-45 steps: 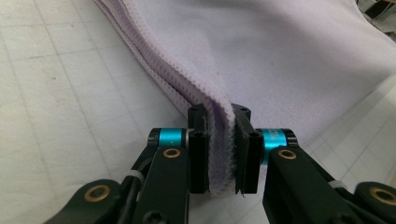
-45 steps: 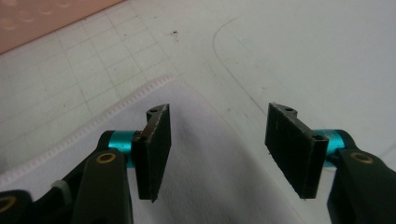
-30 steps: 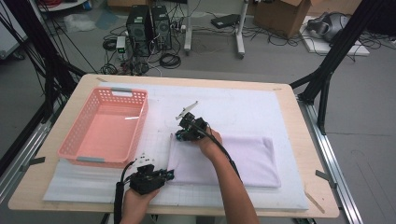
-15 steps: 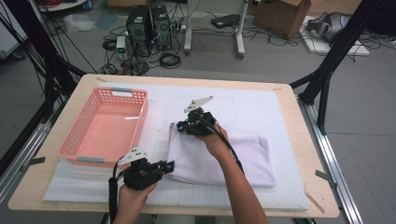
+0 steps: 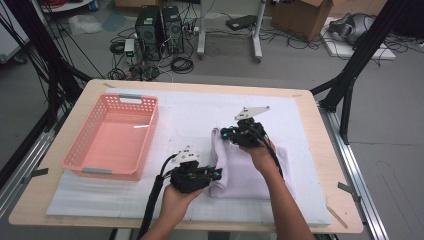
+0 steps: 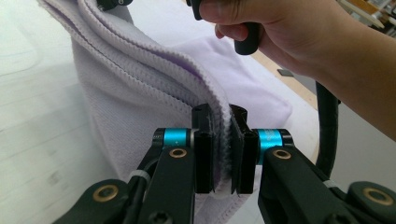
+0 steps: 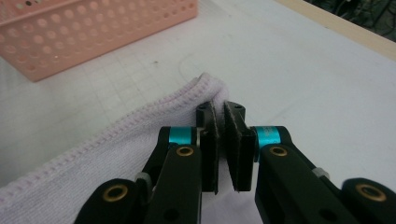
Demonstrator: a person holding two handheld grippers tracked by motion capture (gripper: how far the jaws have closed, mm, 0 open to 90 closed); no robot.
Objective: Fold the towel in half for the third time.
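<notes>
A pale lilac towel (image 5: 247,170) lies on the white mat, its left edge lifted. My left gripper (image 5: 216,173) is shut on the near corner of that edge; in the left gripper view the folded hem (image 6: 223,140) is pinched between the jaws of the left gripper (image 6: 223,154). At the far corner my right gripper (image 5: 226,134) is shut on the towel; the right gripper view shows the towel's stitched edge (image 7: 154,112) running left from the closed jaws of the right gripper (image 7: 220,140). The person's right hand (image 6: 280,37) appears beyond the raised cloth.
A pink plastic basket (image 5: 112,137), with nothing inside, stands at the left of the mat; its perforated wall (image 7: 93,28) is in the right gripper view. The white mat (image 5: 180,112) covers most of the wooden table (image 5: 320,130). Cables and computers sit on the floor behind.
Both grippers have carried the towel's left edge to the right, folding it over the rest. The left gripper came up from the front edge toward the towel's middle.
</notes>
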